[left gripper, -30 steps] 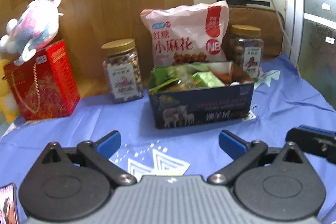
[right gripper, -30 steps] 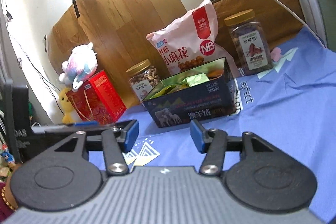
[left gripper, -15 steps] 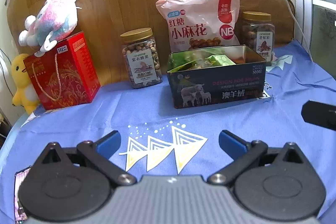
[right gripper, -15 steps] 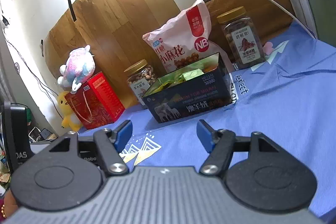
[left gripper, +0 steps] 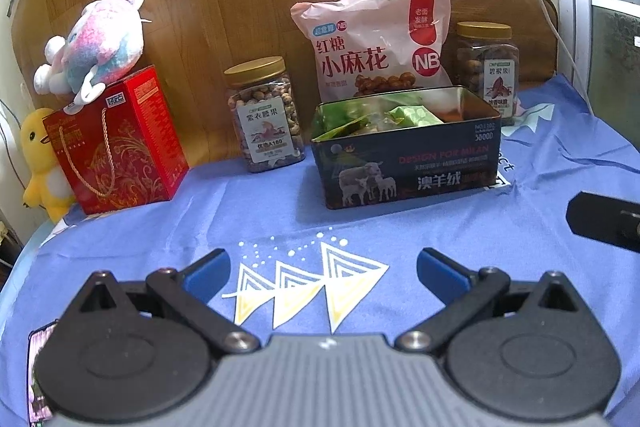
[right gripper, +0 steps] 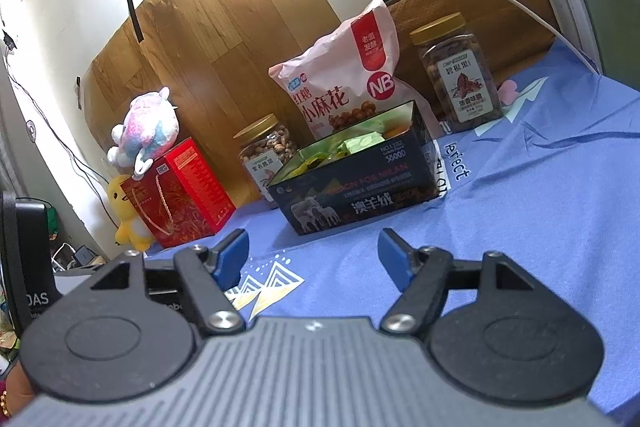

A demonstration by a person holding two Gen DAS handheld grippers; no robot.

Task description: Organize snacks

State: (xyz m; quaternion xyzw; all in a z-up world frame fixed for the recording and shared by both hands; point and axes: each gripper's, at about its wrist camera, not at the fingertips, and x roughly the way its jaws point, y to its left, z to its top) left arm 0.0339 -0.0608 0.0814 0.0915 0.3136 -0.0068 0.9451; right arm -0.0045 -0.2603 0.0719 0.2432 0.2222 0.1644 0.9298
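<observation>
On the blue cloth (left gripper: 540, 219), from the left, a red gift box (left gripper: 120, 139) carries a plush toy (left gripper: 96, 43), then comes a jar of nuts (left gripper: 264, 115), then the dark tin (left gripper: 404, 163) holding green snack packets (left gripper: 412, 115), with a pink snack bag (left gripper: 376, 43) leaning behind it and a 2nd jar (left gripper: 486, 67) to its right. The left gripper (left gripper: 322, 273) hovers well short of the tin, its blue fingers spread wide and empty. The right gripper (right gripper: 312, 253) is likewise parted, holding nothing.

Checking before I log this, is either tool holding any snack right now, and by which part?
Nothing is held. The left tool and right tool are both open over the blue cloth.
</observation>
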